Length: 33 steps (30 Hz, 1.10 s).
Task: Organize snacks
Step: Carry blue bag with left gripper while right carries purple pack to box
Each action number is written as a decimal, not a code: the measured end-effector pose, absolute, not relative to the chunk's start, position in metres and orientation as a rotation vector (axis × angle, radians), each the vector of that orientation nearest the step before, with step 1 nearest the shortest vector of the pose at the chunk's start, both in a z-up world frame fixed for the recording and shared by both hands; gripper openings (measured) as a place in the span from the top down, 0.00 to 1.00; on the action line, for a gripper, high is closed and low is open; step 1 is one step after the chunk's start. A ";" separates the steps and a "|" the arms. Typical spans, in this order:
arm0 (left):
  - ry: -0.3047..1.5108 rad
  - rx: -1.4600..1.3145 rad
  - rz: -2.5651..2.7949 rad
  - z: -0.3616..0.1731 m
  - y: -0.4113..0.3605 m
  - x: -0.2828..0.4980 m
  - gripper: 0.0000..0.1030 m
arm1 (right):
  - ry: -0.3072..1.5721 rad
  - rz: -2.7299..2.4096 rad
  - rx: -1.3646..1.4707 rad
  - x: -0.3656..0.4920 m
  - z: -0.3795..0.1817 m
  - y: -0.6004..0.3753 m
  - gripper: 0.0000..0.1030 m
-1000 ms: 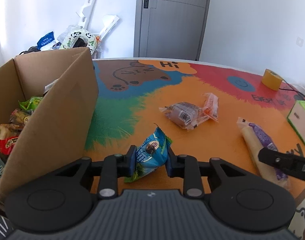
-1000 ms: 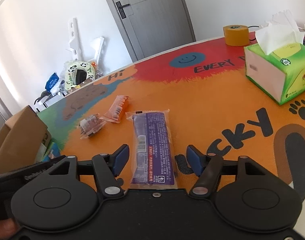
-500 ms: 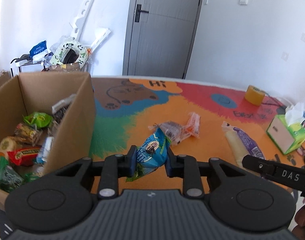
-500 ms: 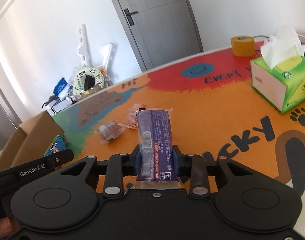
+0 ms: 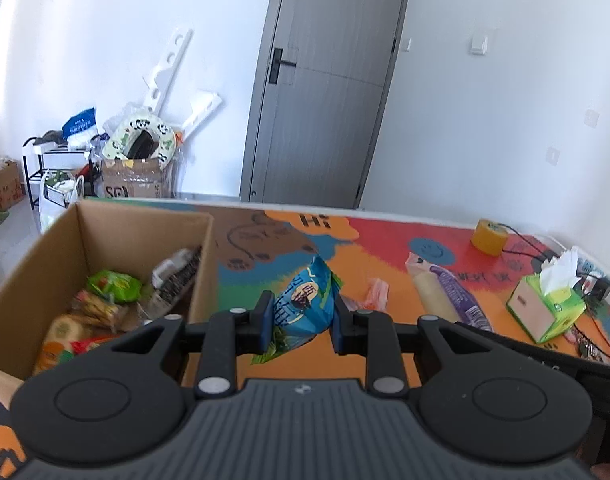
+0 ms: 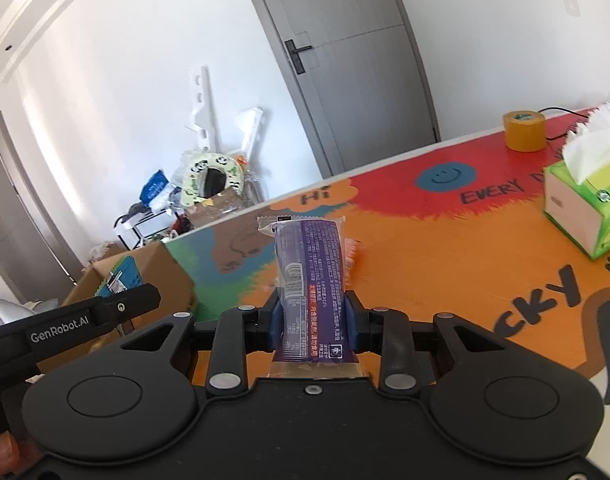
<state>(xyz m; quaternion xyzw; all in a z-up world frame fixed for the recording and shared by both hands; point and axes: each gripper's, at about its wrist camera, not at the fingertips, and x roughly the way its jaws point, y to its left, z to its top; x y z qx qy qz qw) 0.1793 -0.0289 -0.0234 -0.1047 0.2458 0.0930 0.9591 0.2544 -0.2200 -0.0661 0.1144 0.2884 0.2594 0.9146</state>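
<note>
Nearest, left gripper [image 5: 301,322] was clamped on a blue snack bag [image 5: 305,304], held above the table [image 5: 385,240] beside the cardboard box [image 5: 203,276]. Right gripper [image 6: 313,322] pinched a purple snack bar [image 6: 311,280] upright, clear of the tabletop. Box held assorted snacks [image 5: 109,304]. Farther back: orange packet [image 5: 376,294], tissue box [image 6: 585,208], tape roll [image 6: 524,130].

Bright daylight fills both my views, strongest from the left, washing out the white wall [image 5: 85,60]. Shadows are soft. Fisheye bends the door [image 6: 345,60] and darkens the corners. Table print [image 6: 445,240] looks slightly smeared; my gripper bodies stay sharp.
</note>
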 end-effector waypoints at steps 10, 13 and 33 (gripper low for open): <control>0.460 -0.228 0.251 -0.008 0.004 0.159 0.74 | 0.567 0.598 0.219 0.249 -0.051 -0.190 0.70; 0.455 -0.237 0.272 -0.007 0.017 0.153 0.74 | 0.566 0.612 0.218 0.248 -0.050 -0.181 0.70; 0.466 -0.333 0.368 -0.016 0.093 0.136 0.74 | 0.552 0.687 0.166 0.237 -0.035 -0.123 0.70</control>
